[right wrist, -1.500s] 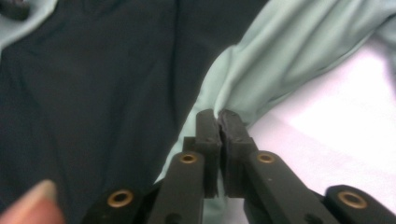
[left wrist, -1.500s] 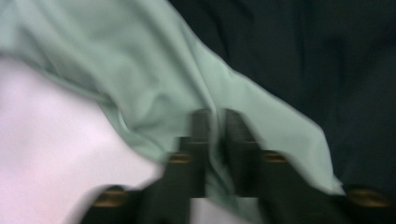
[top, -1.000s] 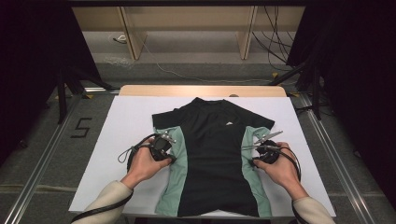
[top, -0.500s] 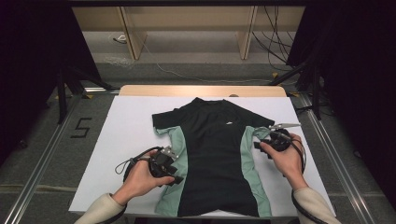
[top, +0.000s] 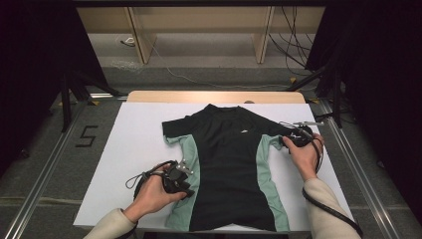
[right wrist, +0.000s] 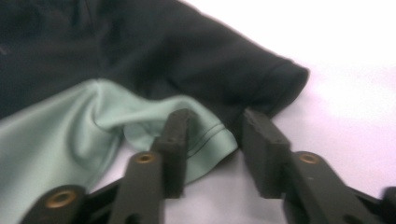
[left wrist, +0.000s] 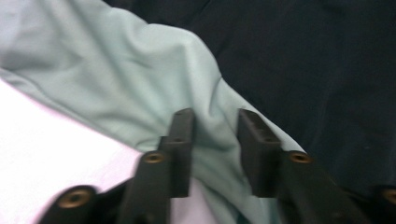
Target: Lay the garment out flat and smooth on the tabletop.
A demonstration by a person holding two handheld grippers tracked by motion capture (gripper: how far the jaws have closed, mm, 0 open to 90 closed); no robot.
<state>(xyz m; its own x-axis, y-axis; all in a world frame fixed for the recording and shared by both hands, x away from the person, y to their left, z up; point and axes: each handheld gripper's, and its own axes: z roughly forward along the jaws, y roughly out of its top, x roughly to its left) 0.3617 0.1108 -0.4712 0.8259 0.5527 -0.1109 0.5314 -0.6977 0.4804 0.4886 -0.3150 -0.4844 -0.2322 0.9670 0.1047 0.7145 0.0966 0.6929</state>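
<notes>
A black T-shirt (top: 226, 164) with pale green side panels lies flat on the white table (top: 129, 149), collar away from me. My left gripper (top: 189, 185) rests at the shirt's lower left side. In the left gripper view its jaws (left wrist: 215, 119) have just been closing and stand apart over a ridge of the green panel (left wrist: 140, 84). My right gripper (top: 285, 142) is at the right sleeve (top: 276, 133). Its jaws (right wrist: 215, 119) have also been closing a little and stand apart, with the sleeve's green underside hem (right wrist: 208, 140) between them and the black sleeve (right wrist: 252, 79) just beyond.
A bare wooden strip (top: 214, 96) runs along the table's far edge. Metal rails (top: 45, 174) flank the table on the floor. A number 5 mark (top: 85, 135) is on the floor at left. Wooden shelf legs and loose cables (top: 293, 45) lie behind.
The left hand slid toward me along the shirt's left side. The right hand moved away from me and outward, from the right side panel up to the sleeve.
</notes>
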